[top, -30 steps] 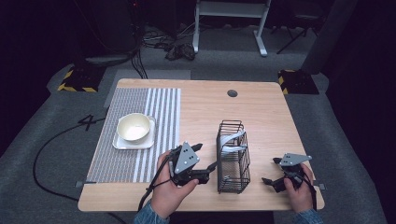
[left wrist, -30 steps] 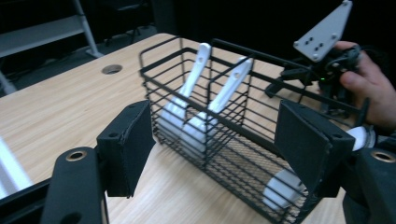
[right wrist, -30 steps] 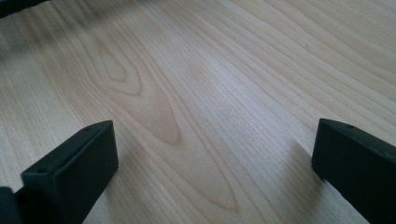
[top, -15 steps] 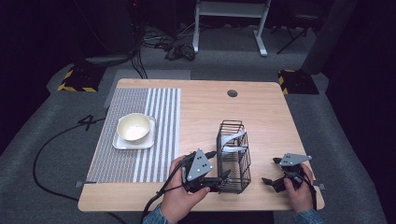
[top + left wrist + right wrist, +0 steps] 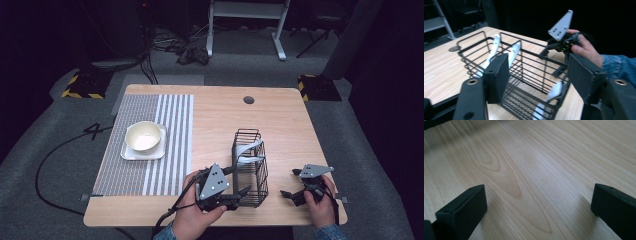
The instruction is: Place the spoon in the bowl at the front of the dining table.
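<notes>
Left tool [image 5: 239,192] sits at the near end of the black wire basket [image 5: 250,167], its jaws just closing in yet not pressing, one pad inside the basket's near wall and one outside. White spoons [image 5: 492,53] lie in the basket, which stands on the tabletop [image 5: 280,125]. Right tool [image 5: 289,195] hovers open over bare wood, apart from the basket.

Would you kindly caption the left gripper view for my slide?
Open hand-held gripper straddling the near corner of a black wire basket holding white spoons.
</notes>
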`<move>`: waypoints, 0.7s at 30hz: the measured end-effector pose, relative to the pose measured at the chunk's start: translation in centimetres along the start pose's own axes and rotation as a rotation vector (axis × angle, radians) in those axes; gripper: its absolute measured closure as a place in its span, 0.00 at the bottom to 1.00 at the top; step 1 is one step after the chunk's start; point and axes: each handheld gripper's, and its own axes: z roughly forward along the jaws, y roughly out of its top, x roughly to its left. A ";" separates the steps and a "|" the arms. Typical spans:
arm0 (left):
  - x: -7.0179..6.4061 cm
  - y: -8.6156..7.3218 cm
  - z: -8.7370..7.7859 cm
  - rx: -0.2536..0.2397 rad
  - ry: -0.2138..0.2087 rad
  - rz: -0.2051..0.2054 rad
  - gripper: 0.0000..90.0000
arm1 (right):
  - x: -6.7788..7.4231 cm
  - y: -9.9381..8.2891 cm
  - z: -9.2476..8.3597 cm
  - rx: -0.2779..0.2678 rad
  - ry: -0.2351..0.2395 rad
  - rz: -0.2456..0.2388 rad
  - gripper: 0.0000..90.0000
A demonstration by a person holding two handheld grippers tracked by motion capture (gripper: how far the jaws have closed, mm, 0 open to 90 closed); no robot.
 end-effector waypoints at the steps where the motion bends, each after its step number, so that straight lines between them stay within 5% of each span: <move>1: 0.0 0.0 0.0 0.000 0.000 0.000 0.44 | 0.0 0.0 0.0 0.000 0.000 0.000 0.00; 8: -0.1 -0.3 0.2 0.045 -0.047 0.018 0.70 | 0.0 0.0 0.0 0.000 0.000 0.000 0.00; 21: 1.2 -1.4 1.3 0.079 -0.064 -0.001 0.84 | 0.0 0.0 0.0 0.002 0.000 0.000 0.00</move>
